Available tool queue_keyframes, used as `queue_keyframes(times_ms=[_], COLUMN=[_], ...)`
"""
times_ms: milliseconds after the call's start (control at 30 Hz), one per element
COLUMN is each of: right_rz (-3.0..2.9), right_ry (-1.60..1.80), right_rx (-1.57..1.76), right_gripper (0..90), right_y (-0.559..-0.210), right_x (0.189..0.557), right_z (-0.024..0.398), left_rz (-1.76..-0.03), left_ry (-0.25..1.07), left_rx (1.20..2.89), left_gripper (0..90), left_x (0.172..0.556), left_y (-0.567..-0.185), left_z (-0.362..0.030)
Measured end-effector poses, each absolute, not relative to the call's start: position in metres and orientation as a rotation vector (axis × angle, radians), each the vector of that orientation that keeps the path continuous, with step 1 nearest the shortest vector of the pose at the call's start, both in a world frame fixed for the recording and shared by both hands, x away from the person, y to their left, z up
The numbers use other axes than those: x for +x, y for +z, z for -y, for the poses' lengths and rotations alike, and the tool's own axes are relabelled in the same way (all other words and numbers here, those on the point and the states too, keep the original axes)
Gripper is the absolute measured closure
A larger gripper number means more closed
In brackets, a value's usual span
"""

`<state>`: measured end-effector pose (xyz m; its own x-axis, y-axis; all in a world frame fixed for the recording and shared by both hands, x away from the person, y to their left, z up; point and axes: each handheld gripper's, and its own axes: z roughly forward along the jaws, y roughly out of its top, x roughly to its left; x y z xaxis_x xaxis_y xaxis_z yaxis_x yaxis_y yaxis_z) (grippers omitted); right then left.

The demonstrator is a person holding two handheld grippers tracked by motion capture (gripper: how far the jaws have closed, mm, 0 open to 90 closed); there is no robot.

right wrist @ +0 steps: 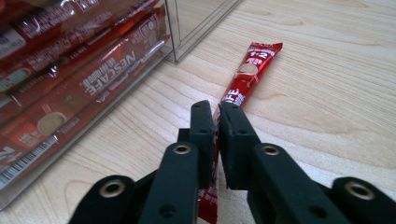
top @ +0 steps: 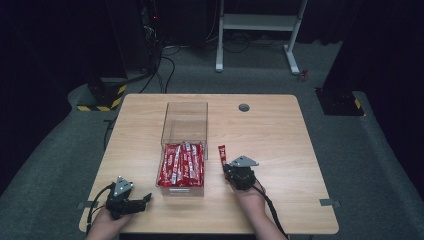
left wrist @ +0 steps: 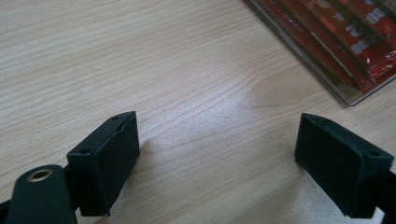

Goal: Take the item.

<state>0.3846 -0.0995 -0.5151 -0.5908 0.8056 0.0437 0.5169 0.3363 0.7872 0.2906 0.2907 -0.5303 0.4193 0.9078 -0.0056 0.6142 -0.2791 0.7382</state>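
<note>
A red coffee sachet (right wrist: 247, 74) lies on the wooden table just right of the clear box, its far end flat on the wood. My right gripper (right wrist: 217, 109) is shut on the sachet's near part, which shows as a thin red strip between the pads. In the high view the same sachet (top: 221, 152) points away from my right gripper (top: 226, 167). My left gripper (top: 145, 199) rests near the table's front left, pointing right. Its jaws stand wide open over bare wood (left wrist: 217, 154).
A clear plastic box (top: 185, 104) stands mid-table, its near half packed with several red sachets (top: 181, 165). Its corner (left wrist: 345, 95) lies ahead and right of the left gripper. A cable grommet (top: 244, 107) sits at the back. The table's front edge is close to both hands.
</note>
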Motion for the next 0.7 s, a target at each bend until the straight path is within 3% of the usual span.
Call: queue_keyframes(times_ms=[700], right_rz=[-2.191], right_ry=[1.258], right_rx=[1.109], right_gripper=[65.1], right_y=[-0.489], right_x=[0.373], right_z=[0.100], left_rz=[-1.284], left_ry=[0.561], left_rx=[2.004], left_gripper=[14.2], left_x=[0.291], left_y=[-0.530], left_z=[-0.291])
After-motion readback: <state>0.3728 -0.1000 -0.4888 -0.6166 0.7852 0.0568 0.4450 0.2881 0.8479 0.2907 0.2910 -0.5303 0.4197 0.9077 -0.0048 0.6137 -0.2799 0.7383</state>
